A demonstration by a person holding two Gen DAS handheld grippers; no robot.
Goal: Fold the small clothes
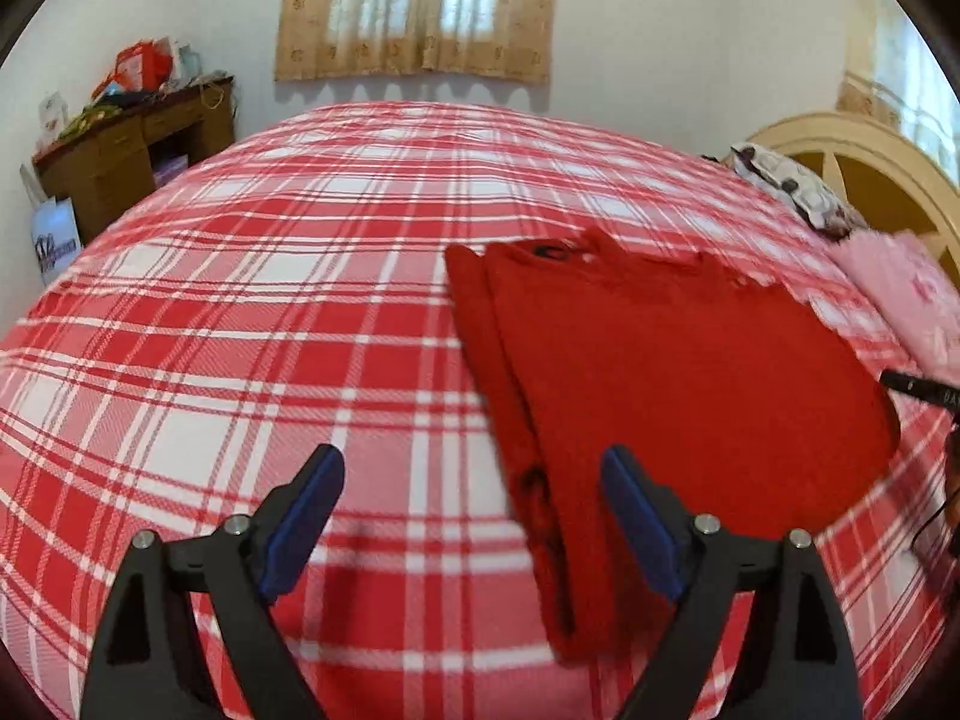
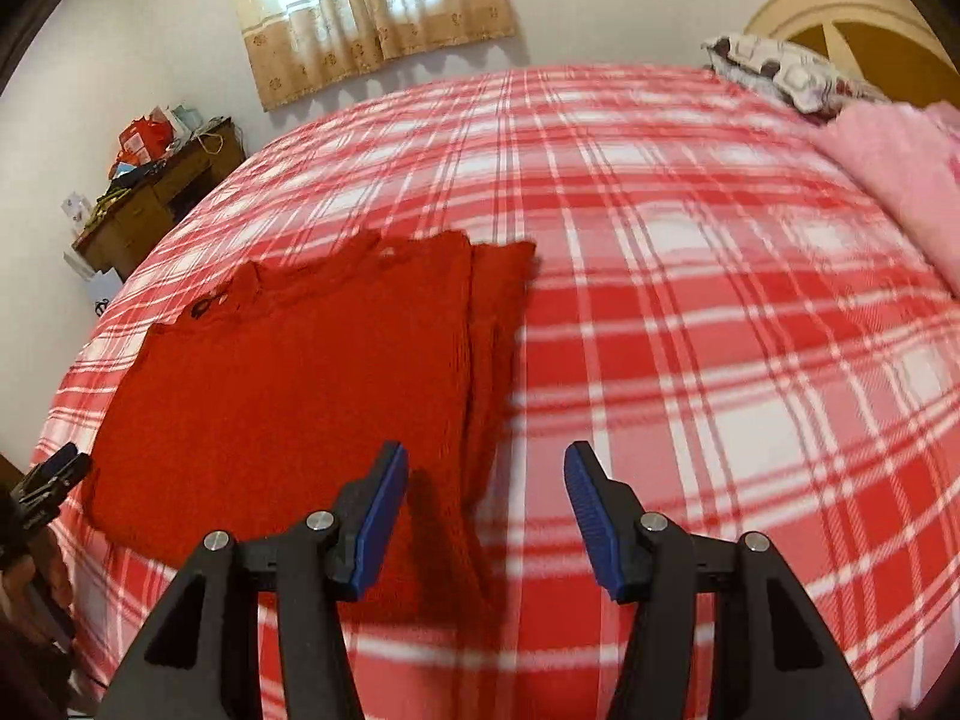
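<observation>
A red knitted sweater (image 1: 678,372) lies flat on the red-and-white plaid bed (image 1: 270,324), with its sleeves folded in along its sides. My left gripper (image 1: 474,468) is open and empty, hovering above the sweater's near left edge. In the right wrist view the sweater (image 2: 288,372) lies at the left. My right gripper (image 2: 486,468) is open and empty above the sweater's near right edge. The left gripper's tip (image 2: 57,471) shows at the far left edge of that view.
A pink folded cloth (image 2: 900,180) and a patterned pillow (image 2: 786,75) lie by the wooden headboard (image 1: 864,168). A cluttered wooden desk (image 1: 132,144) stands against the far wall left of the bed. Curtained window (image 1: 414,6) behind the bed.
</observation>
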